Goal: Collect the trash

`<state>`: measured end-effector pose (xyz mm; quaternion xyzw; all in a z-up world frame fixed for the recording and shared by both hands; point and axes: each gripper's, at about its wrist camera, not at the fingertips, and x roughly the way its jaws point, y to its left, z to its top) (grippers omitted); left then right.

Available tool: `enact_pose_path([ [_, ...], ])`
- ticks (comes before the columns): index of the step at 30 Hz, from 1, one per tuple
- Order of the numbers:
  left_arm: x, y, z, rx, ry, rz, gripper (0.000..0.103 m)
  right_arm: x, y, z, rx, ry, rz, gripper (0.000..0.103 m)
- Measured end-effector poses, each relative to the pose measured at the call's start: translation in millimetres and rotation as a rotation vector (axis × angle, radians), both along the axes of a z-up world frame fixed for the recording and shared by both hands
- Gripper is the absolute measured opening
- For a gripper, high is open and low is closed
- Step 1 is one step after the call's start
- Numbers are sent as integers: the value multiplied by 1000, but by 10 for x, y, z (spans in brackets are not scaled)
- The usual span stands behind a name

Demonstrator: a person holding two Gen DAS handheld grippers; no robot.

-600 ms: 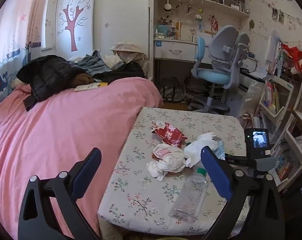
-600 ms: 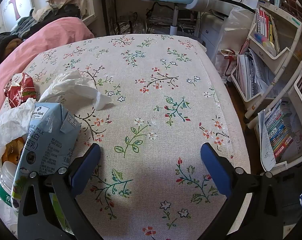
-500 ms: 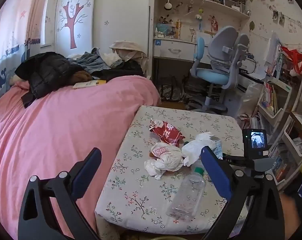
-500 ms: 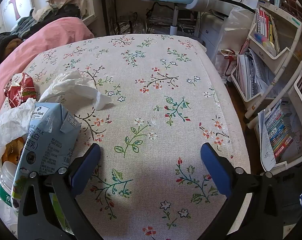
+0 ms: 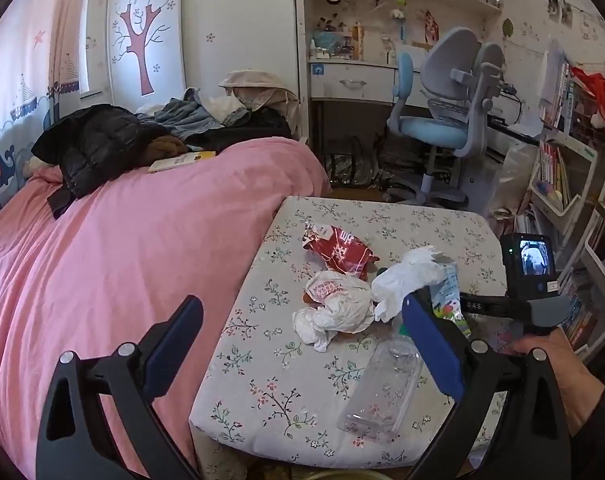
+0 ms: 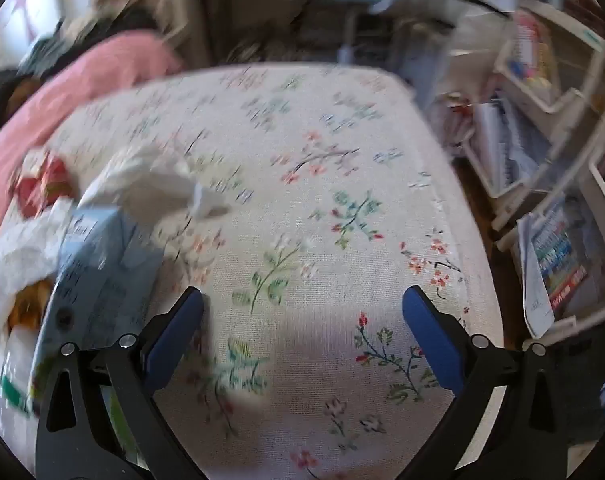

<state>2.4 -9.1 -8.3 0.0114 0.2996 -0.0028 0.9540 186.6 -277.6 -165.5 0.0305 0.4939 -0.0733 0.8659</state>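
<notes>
A pile of trash lies on a floral-covered table (image 5: 262, 360): a red snack wrapper (image 5: 336, 250), a crumpled white bag with red print (image 5: 334, 306), a white tissue (image 5: 406, 276), a blue milk carton (image 5: 446, 292) and a clear plastic bottle (image 5: 382, 388) on its side. My left gripper (image 5: 302, 344) is open and empty, above the table's near-left edge. My right gripper (image 6: 302, 336) is open and empty, low over the table right of the pile; the carton (image 6: 98, 280), tissue (image 6: 150, 184) and wrapper (image 6: 42, 184) show blurred at its left.
A bed with a pink cover (image 5: 122, 260) touches the table's left side, with clothes and a book on it. A blue desk chair (image 5: 442, 128) and desk stand behind. White shelves with books (image 6: 542, 120) stand right of the table.
The left gripper has pulled back and risen, so the table looks smaller. The right gripper has started moving; its view is now blurred and shifted.
</notes>
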Motion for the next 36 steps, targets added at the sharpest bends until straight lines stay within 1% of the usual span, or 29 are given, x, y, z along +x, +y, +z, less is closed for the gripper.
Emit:
enact_pose_path([
  [1,-6,4,5,-7,-3,3,95,-61,14,95,-25,-29,-13,92],
  [3,-30,32,23,-24,-12,10,95,-279,43,404,-103,-117,-24,92],
  [5,-56,55,40,-37,-15,11,95,-513,78,669,-121,-199,-23,92],
  [7,-88,79,46,-43,-21,15,95,-744,145,875,-127,-256,-23,93],
  [9,-144,114,46,-47,-23,23,95,-1022,269,1053,-117,-320,-2,96],
  [11,-218,145,21,-56,-18,30,95,-1292,414,1207,-112,-375,32,96],
  [14,-343,176,-29,-41,-6,41,95,-1545,725,1372,-123,-429,80,96],
  [17,-400,209,-37,-35,-5,50,95,-1772,1032,1537,-165,-493,132,96],
  [20,-371,232,-35,-35,-3,63,95,-1836,1186,1582,-184,-509,167,96],
  [22,-367,244,-57,-39,1,67,95,-1845,1237,1608,-185,-502,184,96],
  [26,-374,230,-70,-20,-7,65,95,-1870,1258,1692,-187,-506,189,96],
  [36,-403,181,-86,1,-7,51,95,-1933,1261,1753,-193,-515,195,96],
])
